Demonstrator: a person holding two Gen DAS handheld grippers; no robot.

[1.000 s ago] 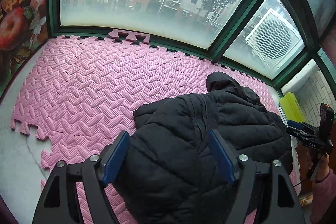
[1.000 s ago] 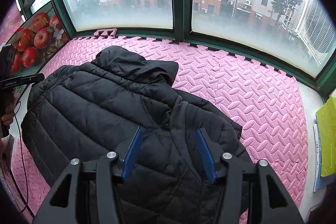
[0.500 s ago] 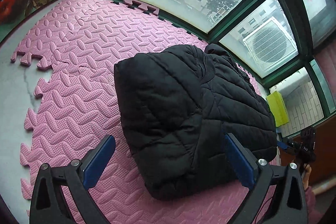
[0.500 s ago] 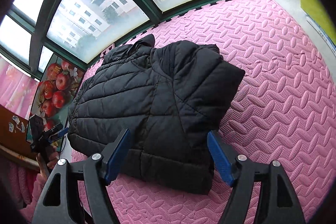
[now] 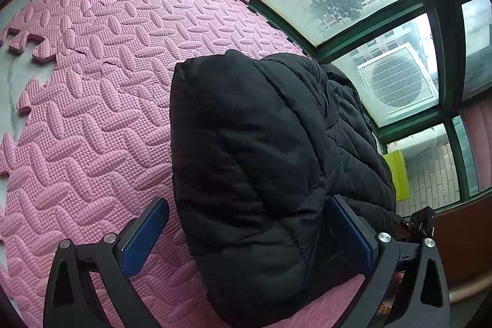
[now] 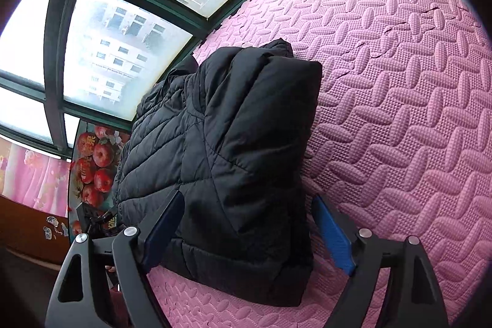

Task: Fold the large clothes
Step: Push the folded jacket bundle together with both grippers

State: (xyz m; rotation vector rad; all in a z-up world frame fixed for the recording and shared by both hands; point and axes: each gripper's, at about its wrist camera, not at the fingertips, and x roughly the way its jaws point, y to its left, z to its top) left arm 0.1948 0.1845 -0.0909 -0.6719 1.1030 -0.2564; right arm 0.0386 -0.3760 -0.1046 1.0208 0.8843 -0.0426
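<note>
A black quilted puffer jacket (image 5: 255, 162) lies folded on the pink foam mat (image 5: 92, 100). It also shows in the right wrist view (image 6: 227, 149), with the sleeves folded in over the body. My left gripper (image 5: 249, 232) is open, its blue pads wide apart on either side of the jacket's near end. My right gripper (image 6: 249, 232) is open too, straddling the jacket's hem from the other side. Neither gripper holds cloth. The other gripper (image 5: 421, 223) shows small at the right edge of the left wrist view.
Green-framed windows (image 5: 369, 33) border the mat on the far side. A yellow-green box (image 5: 398, 174) stands by the wall. An apple poster (image 6: 95, 162) stands at the mat's other end. Bare white floor (image 5: 12, 73) lies beyond the mat's jagged edge.
Both grippers have let go of the jacket, opened wide and pulled back, then come down close to its ends. The jacket now lies folded narrower, sleeves over the body.
</note>
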